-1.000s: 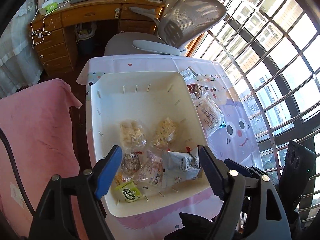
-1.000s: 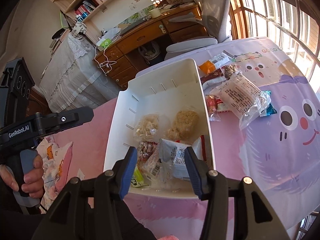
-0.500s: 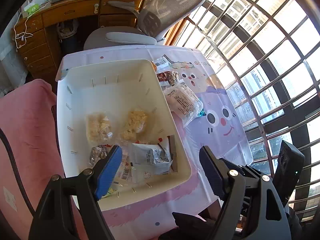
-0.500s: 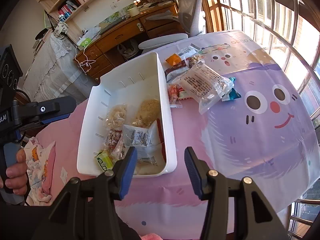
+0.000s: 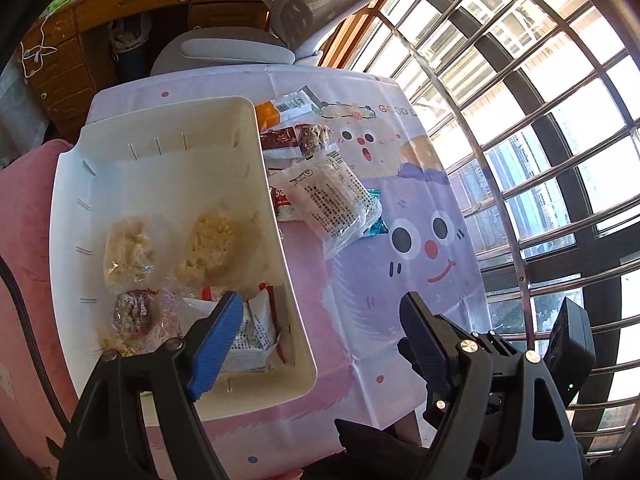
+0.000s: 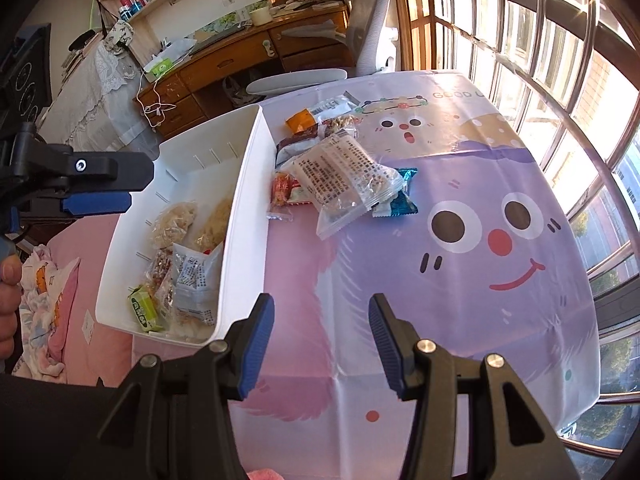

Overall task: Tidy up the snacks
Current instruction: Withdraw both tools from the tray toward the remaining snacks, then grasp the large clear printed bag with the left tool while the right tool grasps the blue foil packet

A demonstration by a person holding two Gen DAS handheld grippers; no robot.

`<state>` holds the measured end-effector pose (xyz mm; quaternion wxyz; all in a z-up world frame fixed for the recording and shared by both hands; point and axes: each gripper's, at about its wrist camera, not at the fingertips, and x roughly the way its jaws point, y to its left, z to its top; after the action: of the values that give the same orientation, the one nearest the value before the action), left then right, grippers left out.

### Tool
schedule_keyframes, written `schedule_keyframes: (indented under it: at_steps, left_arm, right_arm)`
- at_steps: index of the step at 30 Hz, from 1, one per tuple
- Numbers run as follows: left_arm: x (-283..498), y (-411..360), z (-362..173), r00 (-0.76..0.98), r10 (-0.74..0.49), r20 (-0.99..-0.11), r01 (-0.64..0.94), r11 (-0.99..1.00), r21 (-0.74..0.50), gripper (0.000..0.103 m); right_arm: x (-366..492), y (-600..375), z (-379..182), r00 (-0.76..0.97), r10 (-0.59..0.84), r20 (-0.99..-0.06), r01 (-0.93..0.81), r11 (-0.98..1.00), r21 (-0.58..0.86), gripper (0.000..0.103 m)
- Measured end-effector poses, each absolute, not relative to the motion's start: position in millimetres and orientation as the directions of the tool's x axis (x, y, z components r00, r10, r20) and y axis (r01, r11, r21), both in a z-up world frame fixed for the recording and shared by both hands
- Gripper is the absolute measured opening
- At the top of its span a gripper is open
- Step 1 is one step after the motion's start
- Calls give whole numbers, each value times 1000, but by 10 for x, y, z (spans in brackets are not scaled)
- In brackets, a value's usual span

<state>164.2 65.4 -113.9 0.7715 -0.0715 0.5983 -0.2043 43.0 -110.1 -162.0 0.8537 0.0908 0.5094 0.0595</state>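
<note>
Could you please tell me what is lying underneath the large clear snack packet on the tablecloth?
Under the large clear packet, a teal wrapper sticks out on one side and a red-and-white packet on the other. How much more lies beneath is covered.

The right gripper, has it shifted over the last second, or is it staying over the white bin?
Yes. The right gripper has swung away from the white bin, which earlier sat between its fingers, and now hangs over bare tablecloth, empty.

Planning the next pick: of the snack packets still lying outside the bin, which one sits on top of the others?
The large clear packet printed with black text; it overlaps the red and blue packets beneath, beside the white bin.
</note>
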Motion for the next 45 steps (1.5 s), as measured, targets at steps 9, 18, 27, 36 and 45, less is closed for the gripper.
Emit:
schedule_keyframes:
  at_steps: [9,18,27,36,45]
  left_arm:
    - [1966,18,-1321,157,-342,-926,185,932,-313,86]
    - [2353,-384,-1658,91,-277,-956,94,959,-269,89]
    - [2702,-483,-2152,-16,-258,-966,-65,964,-257,92]
    - [2960,-540,-2471,-68,-219,-973,-125,970,-209,94]
    - [3116,-651,-2640,-108,-122,-987,-103,988,-111,99]
  right_arm:
    - [726,-1542,-1780,478,195,-856,-94,981,171,57]
    - [1040,-1840,-1988,474,210,-855,-177,974,141,61]
    - [1352,-1895,-2173,502,229,-834,-318,945,68,61]
    - [1563,-1787,-2413,493,263,-829,-425,904,34,61]
    - [1712,-1703,-2612,470,284,-836,-473,881,33,61]
